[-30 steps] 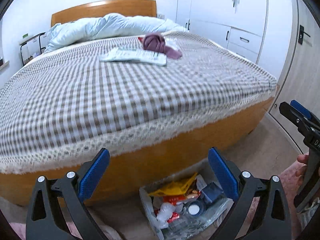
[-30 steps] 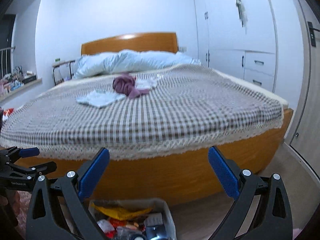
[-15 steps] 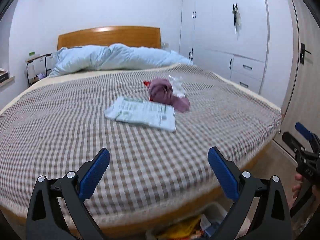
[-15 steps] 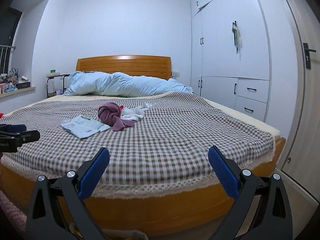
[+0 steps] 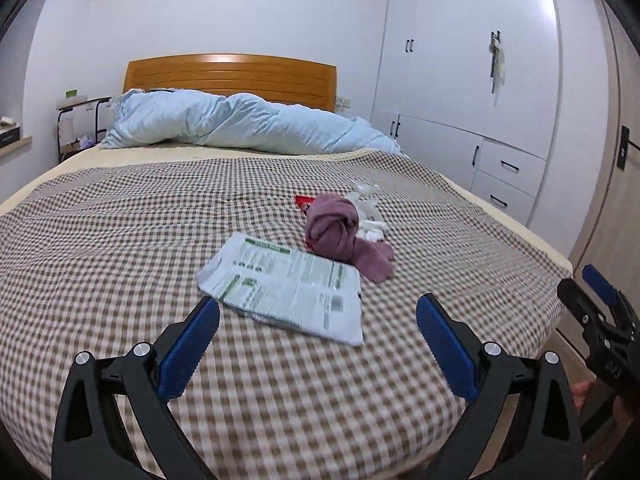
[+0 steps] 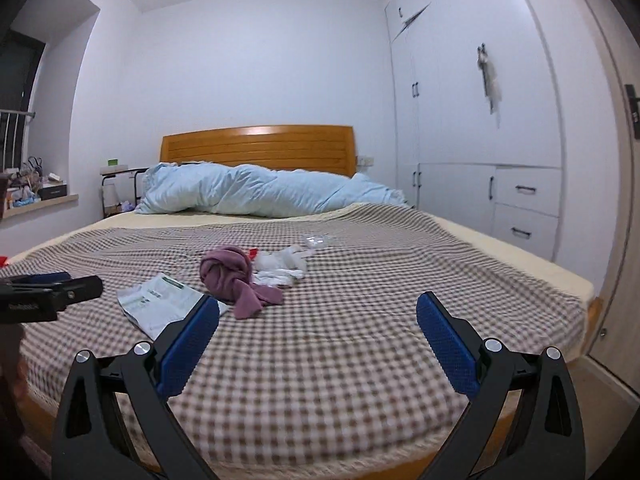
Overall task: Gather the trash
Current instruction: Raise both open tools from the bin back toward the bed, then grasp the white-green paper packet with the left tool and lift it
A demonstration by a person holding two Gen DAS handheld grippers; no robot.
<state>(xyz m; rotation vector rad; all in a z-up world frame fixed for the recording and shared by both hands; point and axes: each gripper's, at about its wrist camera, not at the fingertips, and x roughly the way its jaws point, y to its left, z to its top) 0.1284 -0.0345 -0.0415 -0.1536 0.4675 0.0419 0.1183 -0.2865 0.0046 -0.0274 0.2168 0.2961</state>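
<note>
Bedroom, pale bluish-white walls [image 6: 240, 72] & ceiling. Wide bed [image 6: 360, 320] w/ brown-white check cover, lace hem; orange wood headboard [image 6: 258, 146] catching glare. Light-blue duvet [image 6: 260, 194] bunched along head end. White floor-to-ceiling wardrobe [image 6: 480, 120] on rt, black handles, drawers low down. Black-frame bedside stand [image 6: 120, 184] at lt. Windowsill [image 6: 36, 204] w/ clutter, poss. boxes. Dark window [image 6: 16, 76], railing below.

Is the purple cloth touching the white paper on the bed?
Touching. In the left wrist view the purple cloth lies against the far edge of the white paper, with no checked bedcover showing between them.
</note>
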